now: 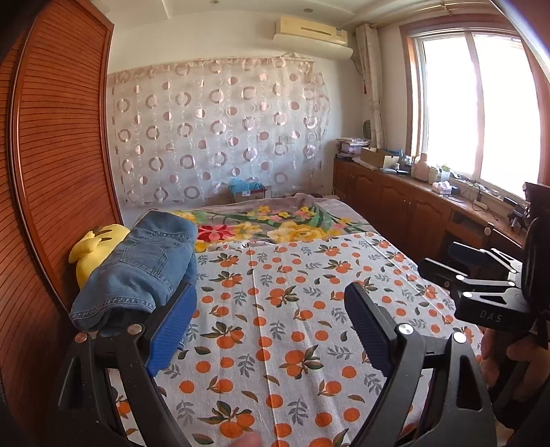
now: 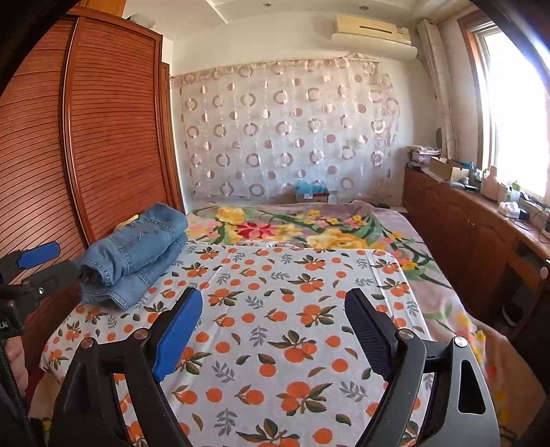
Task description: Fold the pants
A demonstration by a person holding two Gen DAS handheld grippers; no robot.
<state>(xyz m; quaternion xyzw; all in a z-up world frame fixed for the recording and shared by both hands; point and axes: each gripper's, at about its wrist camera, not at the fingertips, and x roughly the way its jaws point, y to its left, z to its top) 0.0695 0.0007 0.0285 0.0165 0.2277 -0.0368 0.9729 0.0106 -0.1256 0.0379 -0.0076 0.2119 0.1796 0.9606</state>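
- While the folded jeans (image 2: 134,256) sit on the bed (image 2: 275,344) by the wardrobe (image 2: 103,137),
- left gripper (image 1: 270,328) fingers are spread apart, nothing between them
- right gripper (image 2: 273,331) same, holding nothing

A home bedroom: a bed (image 2: 275,344) under an orange-print sheet and a floral blanket (image 2: 309,227), a slatted wooden wardrobe (image 2: 103,137), a wall air conditioner (image 2: 373,31), a patterned curtain (image 2: 292,130), and low cabinets (image 1: 395,192) below the window (image 1: 474,103), cluttered with what look like bottles and boxes.

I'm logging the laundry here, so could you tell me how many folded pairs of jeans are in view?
1: folded jeans at the bed's left edge beside the wardrobe, on the orange-print sheet; others may be hidden.
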